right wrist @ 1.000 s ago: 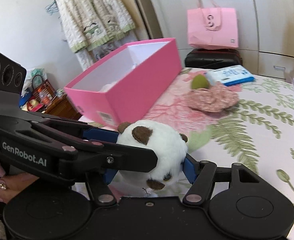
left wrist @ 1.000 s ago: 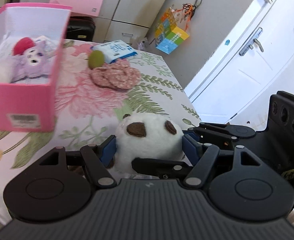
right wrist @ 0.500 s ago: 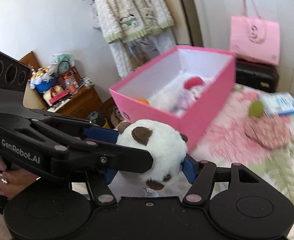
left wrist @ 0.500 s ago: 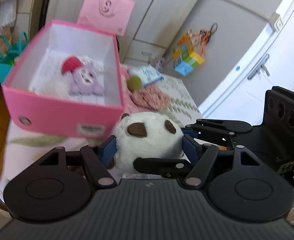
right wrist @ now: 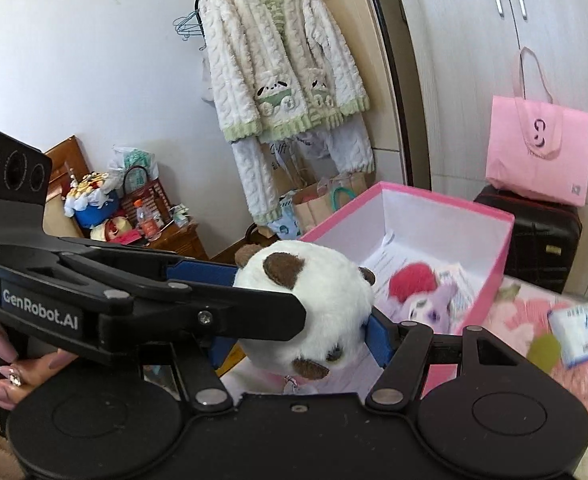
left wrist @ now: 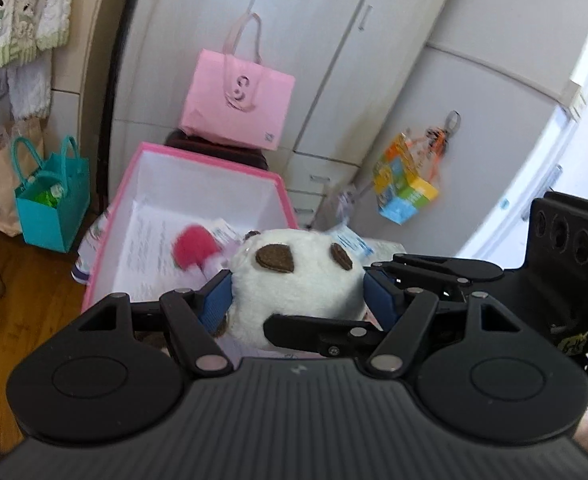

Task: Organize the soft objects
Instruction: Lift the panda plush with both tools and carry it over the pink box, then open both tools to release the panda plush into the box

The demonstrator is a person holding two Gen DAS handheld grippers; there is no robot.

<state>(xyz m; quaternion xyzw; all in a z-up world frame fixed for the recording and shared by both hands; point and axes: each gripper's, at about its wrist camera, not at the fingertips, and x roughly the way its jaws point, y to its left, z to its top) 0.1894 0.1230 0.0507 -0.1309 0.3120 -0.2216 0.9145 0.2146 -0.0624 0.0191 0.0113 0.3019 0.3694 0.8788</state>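
Both my grippers clamp one plush panda head: my left gripper [left wrist: 295, 294] and right gripper [right wrist: 299, 306] each stand about half open, blue pads pressed into its white sides. The panda [left wrist: 294, 280] is near-round, with no clear long axis; in the right view its face [right wrist: 317, 354] tips toward the lower frame edge. It hangs at frame centre before the open pink box [left wrist: 198, 200]. Only the right view shows the purple toy [right wrist: 429, 300] inside and my fingers [right wrist: 12, 364] at lower left; only the left view shows the teal bag [left wrist: 52, 200].
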